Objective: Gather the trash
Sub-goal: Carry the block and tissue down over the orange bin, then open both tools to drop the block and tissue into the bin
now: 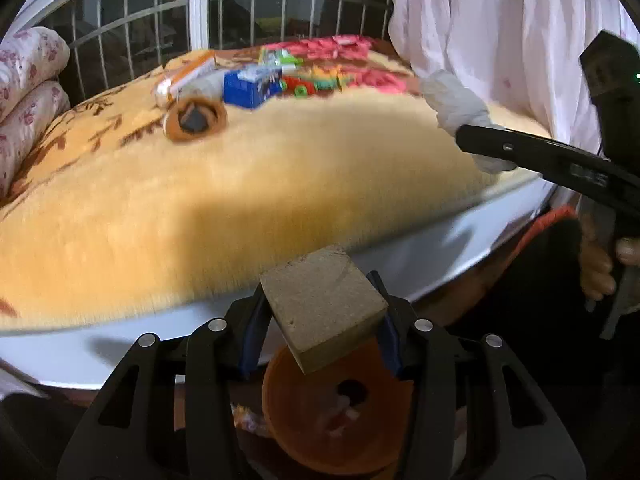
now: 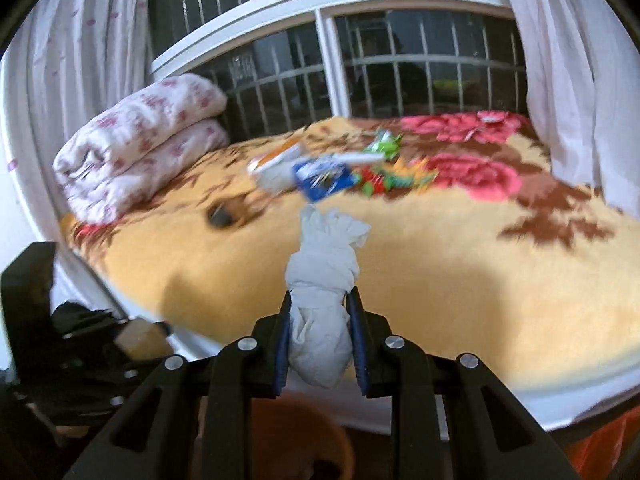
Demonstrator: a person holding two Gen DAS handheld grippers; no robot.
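My left gripper [image 1: 322, 312] is shut on a tan cardboard block [image 1: 324, 304] and holds it over an orange bin [image 1: 320, 432] on the floor below the bed's edge. My right gripper [image 2: 320, 320] is shut on a crumpled white tissue wad [image 2: 324, 280] above the near edge of the bed; the same wad [image 1: 456, 108] and right gripper finger show at the right of the left wrist view. The orange bin's rim [image 2: 304, 432] shows under the right gripper. More litter lies on the bed: a blue packet [image 1: 250, 86], an orange-white box [image 1: 186, 76], colourful wrappers [image 1: 316, 80].
A yellow floral blanket [image 1: 280, 168] covers the bed, with a white bed frame [image 1: 360, 276] along its near side. A brown round object [image 1: 196, 118] lies on the blanket. Folded pink-flowered quilts [image 2: 140, 140] sit at the left. A barred window [image 2: 380, 68] and curtains [image 2: 572, 80] stand behind.
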